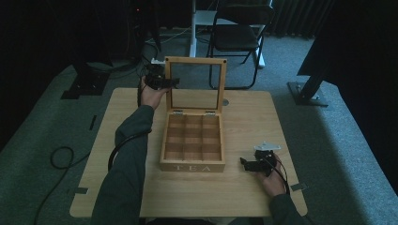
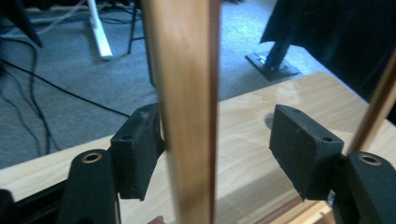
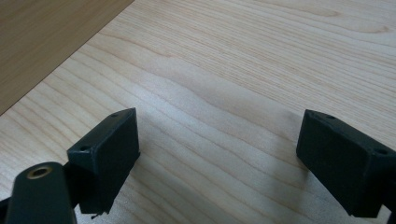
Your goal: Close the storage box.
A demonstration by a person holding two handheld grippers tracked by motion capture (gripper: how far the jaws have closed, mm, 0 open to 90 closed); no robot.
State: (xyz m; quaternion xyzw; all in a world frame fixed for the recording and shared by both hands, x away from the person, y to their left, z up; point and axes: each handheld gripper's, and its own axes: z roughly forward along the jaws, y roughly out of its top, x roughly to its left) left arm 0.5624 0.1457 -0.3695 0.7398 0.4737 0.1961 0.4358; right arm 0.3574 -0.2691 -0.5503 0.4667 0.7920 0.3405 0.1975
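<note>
**One jaw on the lid frame**

Left gripper [image 1: 174, 83] straddles the upright lid [image 1: 168, 86] at its nine o'clock edge; one pad touches, the other stands off. Frame's long axis runs vertically. Right gripper [image 1: 243, 162], jaws apart, idles at the tea box's [image 1: 192, 167] three o'clock

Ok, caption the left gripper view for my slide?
Left gripper straddling the tea box's upright lid frame, one pad touching, the other clear.

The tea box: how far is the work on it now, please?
Done: the tea box stands open on the table, its lid upright. In hand: the left gripper has the lid's side frame between its jaws; one pad touches the wood, the other stands clear. The right gripper waits open over bare table. Left: the compartments look empty, so filling or closing probably remains.
</note>
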